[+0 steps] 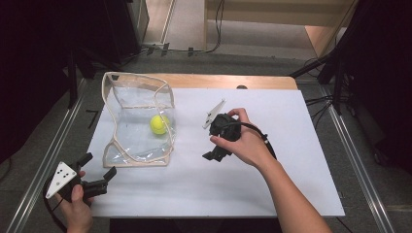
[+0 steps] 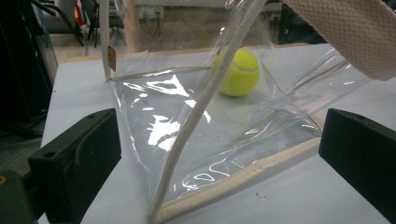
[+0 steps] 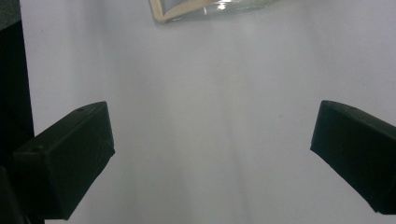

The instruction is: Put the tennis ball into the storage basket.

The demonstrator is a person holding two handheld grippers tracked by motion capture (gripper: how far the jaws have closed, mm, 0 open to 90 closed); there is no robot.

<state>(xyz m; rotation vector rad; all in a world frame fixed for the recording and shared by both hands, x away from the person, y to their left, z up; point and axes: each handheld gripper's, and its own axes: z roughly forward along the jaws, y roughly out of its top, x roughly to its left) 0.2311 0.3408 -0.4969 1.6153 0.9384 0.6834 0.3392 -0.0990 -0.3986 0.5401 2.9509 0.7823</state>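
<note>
A clear plastic bag [image 1: 138, 121] with cream trim stands open on the white table sheet [image 1: 272, 184], left of centre. A yellow tennis ball [image 1: 158, 124] lies inside it. My left gripper [image 1: 99, 166] is open near the table's front left corner, just short of the bag's near corner. In the left gripper view the bag [image 2: 205, 140] and the ball [image 2: 239, 72] sit between and beyond the wide-apart jaws. My right gripper [image 1: 214, 156] is open at the table's middle, pointing down at bare sheet, right of the bag. The right gripper view shows the bag's corner [image 3: 163, 16] at its top.
A strip of wooden tabletop [image 1: 218, 80] shows behind the sheet. Metal rails [image 1: 359, 165] run along both sides of the table. Cables and dark stands sit on the floor at the back and right. Bare sheet lies to the right of the right hand.
</note>
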